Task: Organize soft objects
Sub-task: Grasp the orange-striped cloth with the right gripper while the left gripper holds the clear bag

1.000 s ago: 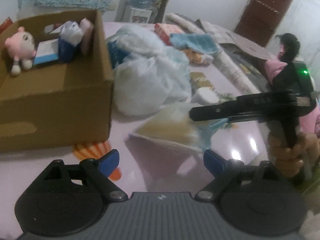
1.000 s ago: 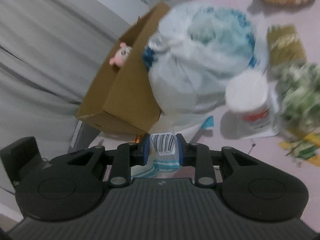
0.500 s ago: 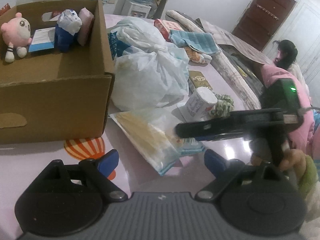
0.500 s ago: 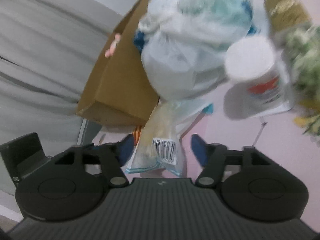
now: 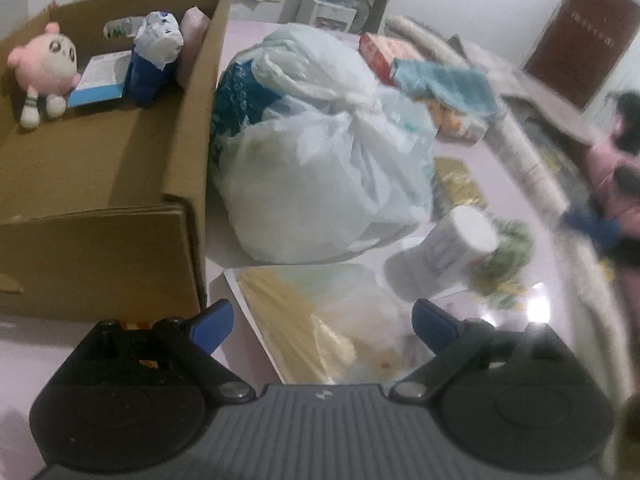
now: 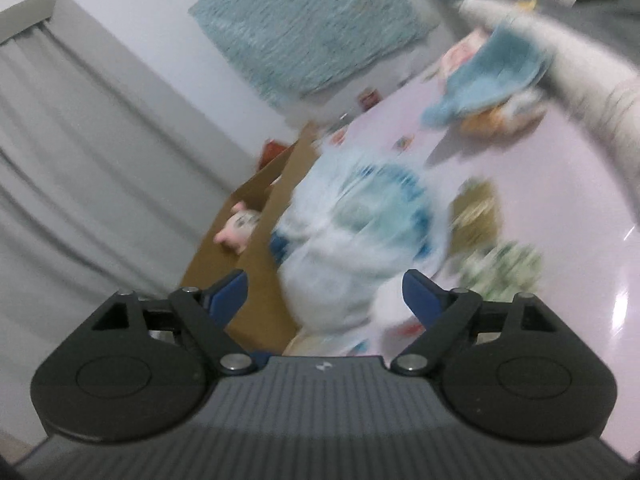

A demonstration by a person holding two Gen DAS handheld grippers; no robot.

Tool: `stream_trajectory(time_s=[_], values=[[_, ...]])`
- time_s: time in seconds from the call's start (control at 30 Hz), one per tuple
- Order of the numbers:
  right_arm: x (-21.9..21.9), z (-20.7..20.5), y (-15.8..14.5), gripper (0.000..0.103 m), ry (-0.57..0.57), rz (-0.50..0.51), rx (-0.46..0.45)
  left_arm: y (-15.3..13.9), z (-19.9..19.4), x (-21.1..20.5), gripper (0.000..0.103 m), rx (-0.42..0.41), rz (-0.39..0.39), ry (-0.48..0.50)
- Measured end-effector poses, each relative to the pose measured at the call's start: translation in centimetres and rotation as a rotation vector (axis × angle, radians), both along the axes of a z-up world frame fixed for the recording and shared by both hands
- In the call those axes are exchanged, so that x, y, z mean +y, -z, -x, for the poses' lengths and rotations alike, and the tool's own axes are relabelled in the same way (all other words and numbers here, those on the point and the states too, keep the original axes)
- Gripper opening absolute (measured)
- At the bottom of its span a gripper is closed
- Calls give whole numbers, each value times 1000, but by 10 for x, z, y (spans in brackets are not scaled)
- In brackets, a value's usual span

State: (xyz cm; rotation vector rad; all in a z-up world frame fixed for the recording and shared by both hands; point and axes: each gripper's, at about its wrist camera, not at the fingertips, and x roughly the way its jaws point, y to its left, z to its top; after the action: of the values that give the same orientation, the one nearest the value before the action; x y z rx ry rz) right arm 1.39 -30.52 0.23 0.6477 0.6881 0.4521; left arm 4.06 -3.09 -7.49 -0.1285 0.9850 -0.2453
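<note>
- Left claw (image 5: 322, 322): jaws spread wide, blue pads clear of everything. It hangs over a clear flat packet (image 5: 316, 320) with pale yellow contents, lying flat on the pink surface (image 5: 520, 184). The packet sits between the pads in the view, not gripped.
- Right claw (image 6: 324, 290): jaws have just been opening and now stand wide, with nothing between them. View is heavily motion-blurred.
- Cardboard box (image 5: 188, 184): open-topped, at the left, just beside the packet's left corner. Inside, against the far wall: pink plush toy (image 5: 42, 68), a flat blue-and-white pack (image 5: 100, 80), a blue-and-white wrapped bundle (image 5: 154, 60), a pale pink roll (image 5: 194, 46).
- Large white plastic bag (image 5: 320, 160), knotted at top, touching the box's right wall, directly behind the packet.
- White cylindrical tub (image 5: 444, 252) tipped on its side, right of the packet; a green fuzzy item (image 5: 508, 248) is just beside it.
- Gold-patterned packet (image 5: 458, 180) behind the tub.
- Light blue towel (image 5: 444, 80) on a pile farther back.
- A person in pink (image 5: 612, 176) at the right edge, blurred.
</note>
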Motion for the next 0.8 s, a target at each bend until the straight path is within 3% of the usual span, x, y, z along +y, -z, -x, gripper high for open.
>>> stream_trajectory(time_s=[0.17,0.27,0.5,0.7,0.77,0.8], values=[[-16,-43,-5,85,65,184,-5,6,3,-8,96,-30,-50,35],[-17,-82,1,85,60,340,8,7,5,-7,92,-34,-42,58],[0,-177,30,85,26,747,-65,14,0,-1,84,-3,8,88],[-4,-230,64,80,22,871,7,16,-1,3,83,1,28,81],[-5,-236,72,61,26,866,37,17,-1,4,83,1,29,83],[-5,-236,72,59,24,854,50,18,-1,4,83,2,31,83]])
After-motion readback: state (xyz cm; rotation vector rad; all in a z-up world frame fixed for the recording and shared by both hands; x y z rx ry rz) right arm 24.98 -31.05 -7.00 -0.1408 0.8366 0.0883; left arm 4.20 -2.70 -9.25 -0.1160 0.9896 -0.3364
